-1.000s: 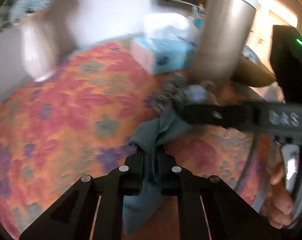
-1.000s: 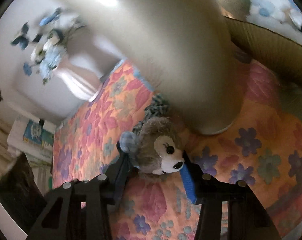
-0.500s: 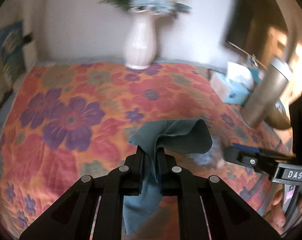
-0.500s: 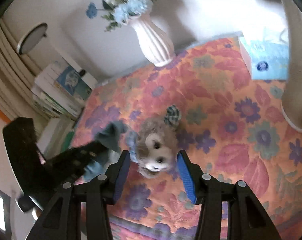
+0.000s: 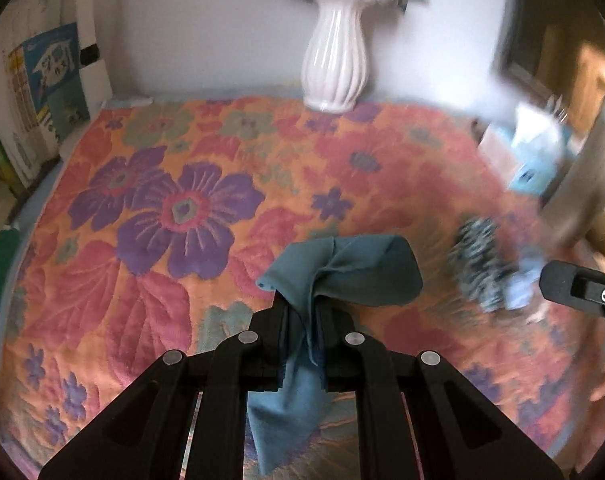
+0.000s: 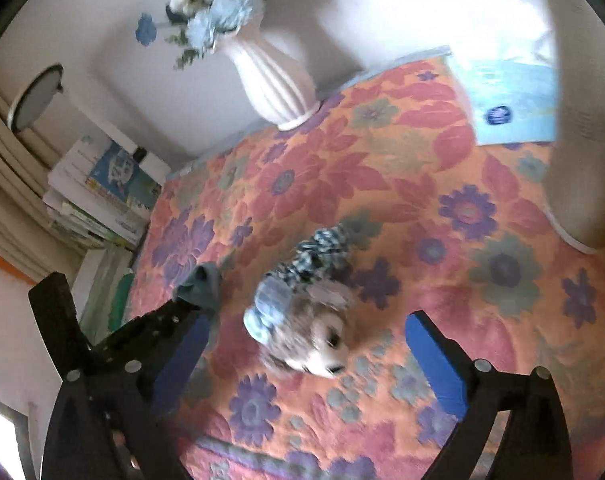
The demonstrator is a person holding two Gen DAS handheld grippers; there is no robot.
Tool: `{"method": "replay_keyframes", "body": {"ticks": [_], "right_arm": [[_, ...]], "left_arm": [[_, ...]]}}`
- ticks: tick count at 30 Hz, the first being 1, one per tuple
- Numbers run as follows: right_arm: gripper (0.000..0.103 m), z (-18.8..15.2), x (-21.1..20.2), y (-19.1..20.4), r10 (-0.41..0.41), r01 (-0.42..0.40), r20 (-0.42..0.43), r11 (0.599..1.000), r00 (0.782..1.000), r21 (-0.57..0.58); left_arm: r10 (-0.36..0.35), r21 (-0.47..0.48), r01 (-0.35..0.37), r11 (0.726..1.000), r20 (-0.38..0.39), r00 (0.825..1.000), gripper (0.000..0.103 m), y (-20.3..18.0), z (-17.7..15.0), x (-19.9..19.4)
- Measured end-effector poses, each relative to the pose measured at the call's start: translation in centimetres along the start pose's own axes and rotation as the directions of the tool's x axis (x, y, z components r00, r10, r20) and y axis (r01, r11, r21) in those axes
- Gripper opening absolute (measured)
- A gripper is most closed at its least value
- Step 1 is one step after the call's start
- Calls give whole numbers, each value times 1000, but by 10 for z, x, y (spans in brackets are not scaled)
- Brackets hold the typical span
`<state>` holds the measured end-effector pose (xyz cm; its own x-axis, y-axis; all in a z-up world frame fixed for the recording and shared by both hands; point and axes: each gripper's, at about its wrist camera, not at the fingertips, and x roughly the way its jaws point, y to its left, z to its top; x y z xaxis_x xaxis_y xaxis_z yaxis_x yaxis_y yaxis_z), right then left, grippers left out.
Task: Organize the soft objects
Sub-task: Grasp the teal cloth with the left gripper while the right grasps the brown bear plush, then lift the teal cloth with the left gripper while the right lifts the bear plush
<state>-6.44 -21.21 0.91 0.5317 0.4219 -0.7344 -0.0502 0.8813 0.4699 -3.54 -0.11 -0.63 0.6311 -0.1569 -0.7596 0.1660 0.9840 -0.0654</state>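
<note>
Here the left tongs (image 5: 305,312) are clenched on a teal cloth (image 5: 342,276), which bunches above the tips and hangs loose below them, clear of the floral bench (image 5: 150,240). The right tongs (image 6: 306,340) stand released, 2 blue pads wide apart, with the plush toy (image 6: 302,320) lying on the bench between them and touching neither. The frames are blurred, so the toy's exact pose is hard to read.

Likely risks: the cloth is pinched at 1 narrow fold and could slip out if swung. Its trailing end may drag over the toy. The 2 tongs are near each other and could collide. The vase (image 5: 336,64) and the metal tumbler (image 5: 586,184) stand on the same bench, and a wide sweep could topple either.
</note>
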Motion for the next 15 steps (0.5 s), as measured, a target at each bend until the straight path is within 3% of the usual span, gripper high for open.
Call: {"method": "replay_keyframes", "body": {"ticks": [3,8,15], "right_arm": [[100,-1,21,13,-52,49,-44,998,998,-49],[100,-13,34,32,-176,177,23,965,984,-195],[101,-16,36,35,-208,209,27,954,978,-217]], "left_arm": [[16,13,-16,1000,5,1000,9,0,-1,-1],[9,6,-9,1000,4,1000,9,-3,-3,-2],[13,15,-13,1000,3,1000,10,-1,-2,-1]]}}
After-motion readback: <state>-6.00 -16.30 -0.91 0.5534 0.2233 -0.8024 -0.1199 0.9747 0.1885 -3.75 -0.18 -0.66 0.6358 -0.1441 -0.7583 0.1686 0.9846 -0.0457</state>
